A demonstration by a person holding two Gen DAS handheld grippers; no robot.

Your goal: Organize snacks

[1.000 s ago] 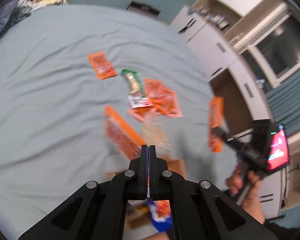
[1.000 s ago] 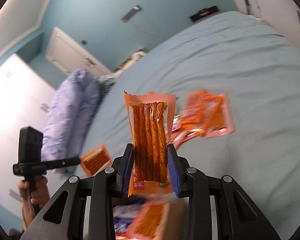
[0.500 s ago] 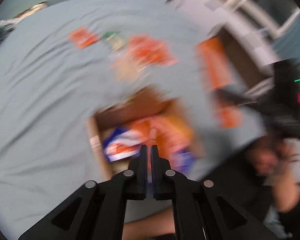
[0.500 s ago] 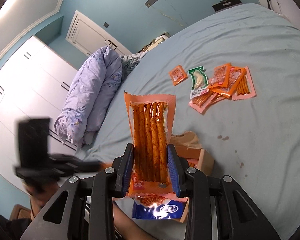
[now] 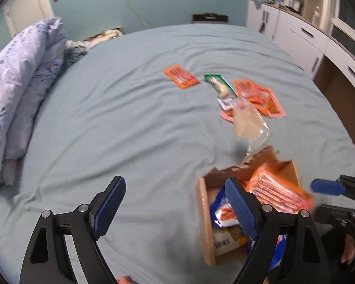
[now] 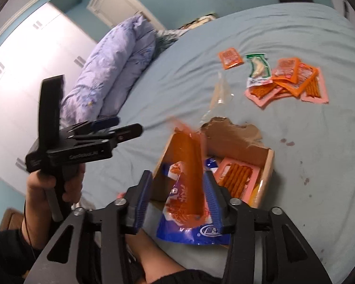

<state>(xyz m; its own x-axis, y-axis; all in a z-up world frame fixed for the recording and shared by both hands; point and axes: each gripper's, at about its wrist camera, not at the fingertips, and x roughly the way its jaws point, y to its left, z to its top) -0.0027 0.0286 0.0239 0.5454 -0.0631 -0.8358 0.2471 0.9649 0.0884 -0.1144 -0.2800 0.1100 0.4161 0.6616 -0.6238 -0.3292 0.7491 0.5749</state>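
Note:
My right gripper (image 6: 177, 177) hovers over the cardboard box (image 6: 269, 165), its jaws opening. The orange stick packet (image 6: 189, 165) is blurred between them, with a gap at the left pad, and its lower end is over a blue packet (image 6: 189, 232) in the box. A pink stick packet (image 6: 236, 172) lies inside too. My left gripper (image 5: 174, 189) points down at bare sheet left of the box (image 5: 202, 213); its jaws are opening wide with nothing between them. From the left wrist, the orange packet (image 5: 279, 194) shows above the box. Loose packets (image 5: 258, 94) lie farther up the bed.
A small orange packet (image 6: 230, 59), a green one (image 6: 258, 68) and a clear wrapper (image 6: 221, 90) lie beyond the box. A lilac duvet (image 5: 19, 82) is bunched along the bed's left side. White cabinets (image 5: 319, 37) stand to the right. A person's hand (image 6: 47, 187) holds the left gripper (image 6: 120, 126).
The left gripper went from shut to wide open and tipped down toward the sheet. The right gripper swung over the box and spread its jaws; the orange packet slid down out of their grip.

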